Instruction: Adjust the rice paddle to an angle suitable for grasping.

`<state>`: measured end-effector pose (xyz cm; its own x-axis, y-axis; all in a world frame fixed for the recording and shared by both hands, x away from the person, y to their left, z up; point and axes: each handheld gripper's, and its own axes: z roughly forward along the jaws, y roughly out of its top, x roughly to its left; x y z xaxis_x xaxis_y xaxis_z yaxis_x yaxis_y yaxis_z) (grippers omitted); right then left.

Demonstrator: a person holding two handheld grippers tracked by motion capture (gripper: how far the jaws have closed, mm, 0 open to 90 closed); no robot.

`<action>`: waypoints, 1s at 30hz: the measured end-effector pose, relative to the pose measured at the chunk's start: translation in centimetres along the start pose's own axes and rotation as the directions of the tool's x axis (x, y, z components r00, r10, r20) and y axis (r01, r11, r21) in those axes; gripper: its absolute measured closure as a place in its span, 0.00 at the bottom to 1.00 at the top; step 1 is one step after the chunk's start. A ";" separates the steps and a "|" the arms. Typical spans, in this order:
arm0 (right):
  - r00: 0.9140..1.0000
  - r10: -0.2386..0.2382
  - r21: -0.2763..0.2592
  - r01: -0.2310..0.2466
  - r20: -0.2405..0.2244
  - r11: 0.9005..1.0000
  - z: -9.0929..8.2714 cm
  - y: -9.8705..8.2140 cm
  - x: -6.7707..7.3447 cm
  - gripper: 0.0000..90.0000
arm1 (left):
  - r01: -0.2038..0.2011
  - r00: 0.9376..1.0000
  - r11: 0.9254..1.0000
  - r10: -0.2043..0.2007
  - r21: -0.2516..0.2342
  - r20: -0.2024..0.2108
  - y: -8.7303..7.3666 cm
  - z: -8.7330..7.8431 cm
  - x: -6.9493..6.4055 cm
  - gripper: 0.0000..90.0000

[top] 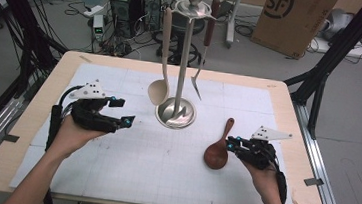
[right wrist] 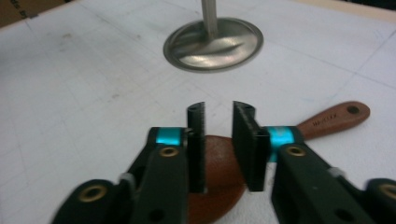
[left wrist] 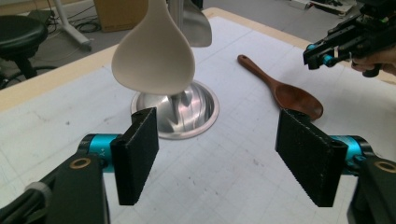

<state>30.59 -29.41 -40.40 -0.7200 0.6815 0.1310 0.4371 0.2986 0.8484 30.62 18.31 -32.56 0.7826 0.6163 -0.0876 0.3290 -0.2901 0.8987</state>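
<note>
A dark brown wooden spoon (top: 216, 153) lies on the white mat, bowl toward me and handle pointing away. My right gripper (top: 230, 141) hovers at its bowl. In the right gripper view the jaws (right wrist: 218, 109) stand a narrow gap apart above the bowl (right wrist: 219, 196), with nothing between the pads. My left gripper (top: 122, 111) is left of the steel utensil stand (top: 175, 112), held in a hand just over the mat. Its jaws (left wrist: 217, 140) are wide open and empty, facing the stand's base (left wrist: 187, 109). A cream spoon (left wrist: 154, 56) hangs from the stand.
A slim utensil with a brown handle (top: 199, 78) hangs on the stand's right side. The white gridded mat (top: 112, 170) covers most of the wooden table (top: 310, 144). Beyond the table are a cardboard box (top: 290, 17), computer cases (top: 130, 4) and cables.
</note>
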 end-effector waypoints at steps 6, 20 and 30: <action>1.000 0.022 0.042 -0.022 0.007 0.999 0.8 -0.2 -0.7 0.99 | 0.011 1.000 1.000 -0.011 0.010 -0.002 -1.7 -0.2 -0.2 0.31; 0.996 0.046 0.154 -0.056 0.071 0.986 2.9 -1.5 -2.2 0.99 | 0.028 0.998 0.999 -0.026 0.026 -0.052 -4.9 -0.8 -0.2 0.28; 0.995 0.061 0.183 -0.074 0.078 0.980 3.4 -2.1 -2.2 0.99 | 0.033 0.998 0.999 -0.032 0.033 -0.056 -6.3 -0.8 -0.1 0.28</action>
<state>33.09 -29.26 -44.21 -0.6478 0.7485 0.1418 0.5805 0.3645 0.7281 28.00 20.66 -37.87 0.7410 0.6653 -0.0917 0.3722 -0.2932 0.8806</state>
